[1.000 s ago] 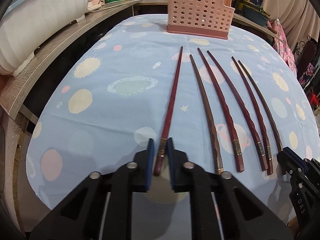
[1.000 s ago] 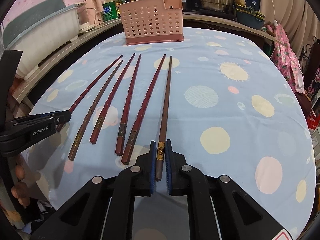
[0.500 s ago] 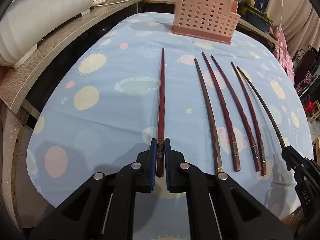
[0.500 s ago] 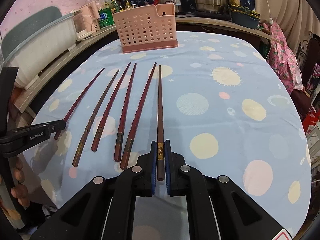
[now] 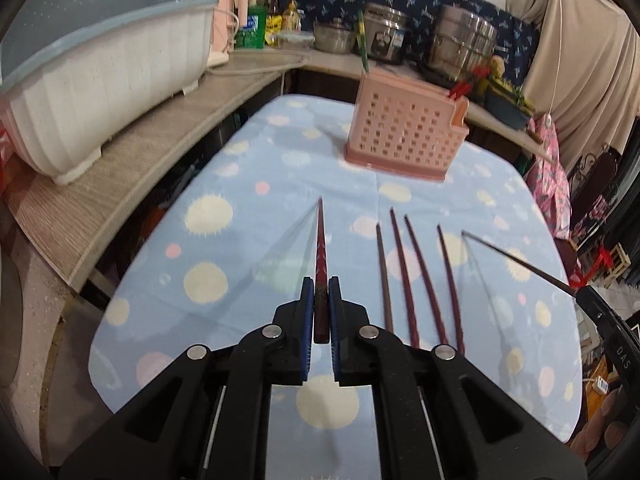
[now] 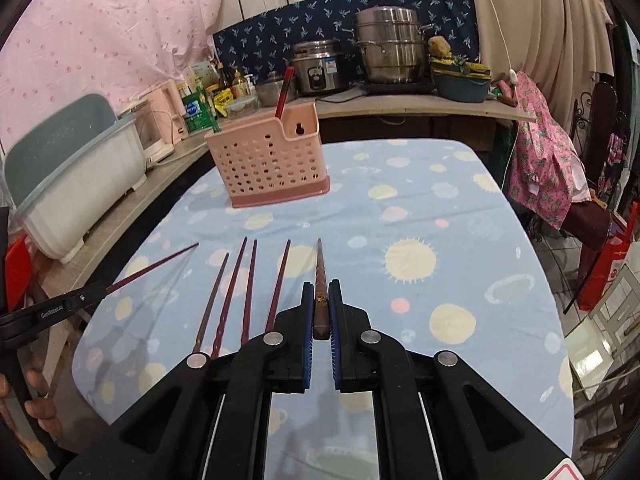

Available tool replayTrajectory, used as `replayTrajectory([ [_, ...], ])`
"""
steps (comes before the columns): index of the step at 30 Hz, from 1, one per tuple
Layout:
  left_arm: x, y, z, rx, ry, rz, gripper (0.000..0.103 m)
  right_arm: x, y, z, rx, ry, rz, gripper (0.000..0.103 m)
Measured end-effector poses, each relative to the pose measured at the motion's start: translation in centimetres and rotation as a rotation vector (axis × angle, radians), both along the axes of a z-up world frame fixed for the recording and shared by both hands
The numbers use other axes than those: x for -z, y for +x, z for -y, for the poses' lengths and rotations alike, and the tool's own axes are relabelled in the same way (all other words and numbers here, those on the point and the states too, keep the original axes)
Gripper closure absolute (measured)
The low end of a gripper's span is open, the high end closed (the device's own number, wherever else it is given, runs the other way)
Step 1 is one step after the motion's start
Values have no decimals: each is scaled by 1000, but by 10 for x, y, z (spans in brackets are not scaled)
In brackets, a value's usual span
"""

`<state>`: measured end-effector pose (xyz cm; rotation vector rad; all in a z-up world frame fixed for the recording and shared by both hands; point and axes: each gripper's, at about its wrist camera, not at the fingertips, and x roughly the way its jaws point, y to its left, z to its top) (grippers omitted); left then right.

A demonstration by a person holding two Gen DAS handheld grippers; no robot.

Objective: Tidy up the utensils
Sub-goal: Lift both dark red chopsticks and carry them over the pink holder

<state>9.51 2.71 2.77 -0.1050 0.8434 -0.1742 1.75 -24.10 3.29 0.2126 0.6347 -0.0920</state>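
Note:
My left gripper (image 5: 319, 286) is shut on the thick end of a red chopstick (image 5: 320, 248), lifted off the table and pointing toward the pink perforated utensil holder (image 5: 404, 142). My right gripper (image 6: 320, 290) is shut on a brown chopstick (image 6: 320, 268), also raised. Several dark red and brown chopsticks (image 5: 416, 276) lie side by side on the blue dotted tablecloth (image 5: 248, 216), seen between both grippers (image 6: 244, 292). In the right wrist view the holder (image 6: 268, 162) stands at the far side with a red utensil (image 6: 283, 94) upright in it.
A white and grey dish rack (image 5: 92, 76) sits on the wooden counter (image 5: 132, 176) at the left. Steel pots (image 6: 390, 50) and bottles (image 6: 218, 94) line the back counter. A chair draped with pink cloth (image 6: 548, 176) stands to the right of the table. A hand (image 6: 38, 412) shows at lower left.
Both grippers have risen, each lifting its chopstick off the cloth; the holder and back counter now sit lower in view. The other chopsticks stayed where they lay.

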Motion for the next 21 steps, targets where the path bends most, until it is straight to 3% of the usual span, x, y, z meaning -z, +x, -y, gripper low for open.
replayTrajectory([
  [8,-49,25,-5,-32,-31,112,96,-46,22,20,18,45,109,96],
  [21,-110,78,4,-28,-93,218,96,-96,63,32,4,113,225,96],
])
